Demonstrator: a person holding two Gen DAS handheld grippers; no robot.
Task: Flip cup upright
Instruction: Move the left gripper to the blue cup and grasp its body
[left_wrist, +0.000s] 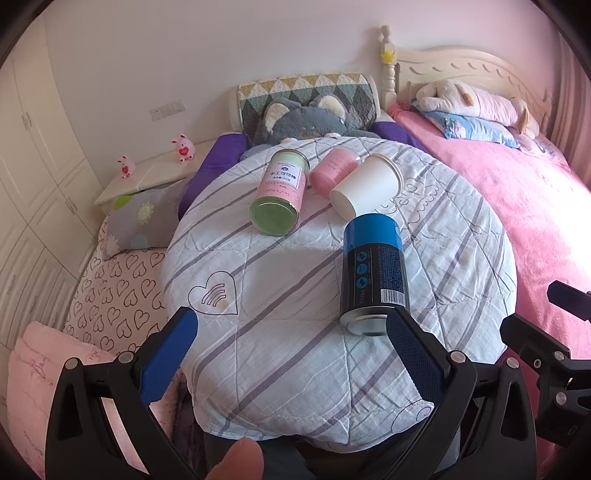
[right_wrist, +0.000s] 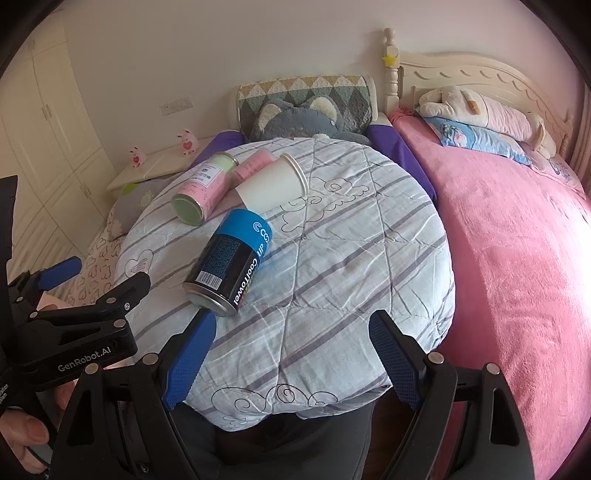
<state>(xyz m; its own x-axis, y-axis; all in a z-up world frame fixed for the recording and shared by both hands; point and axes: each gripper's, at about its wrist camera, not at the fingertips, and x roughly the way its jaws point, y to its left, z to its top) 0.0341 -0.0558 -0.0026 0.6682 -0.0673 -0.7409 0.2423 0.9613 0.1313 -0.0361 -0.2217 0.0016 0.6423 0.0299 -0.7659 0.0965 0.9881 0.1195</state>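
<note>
- The white paper cup lies on its side on the striped quilt, in the upper middle of the left wrist view; its closed bottom faces the camera and its rim points away to the upper right.
- The inside of the cup cannot be seen from either view.
- A pink jar lies behind the cup and is partly hidden by it; I cannot tell if they touch.
- The blue and black can lies just below the cup, and the tip of the left gripper's right finger covers part of its metal end.
- A green and pink jar lies to the left of the cup.
- The left gripper is wide open and holds nothing; a fingertip of the person shows at the bottom edge.
- The right gripper is also wide open and holds nothing; it is low in its frame, over the near edge of the quilt.
- In the right wrist view the left gripper is cut off at the left edge.
</note>
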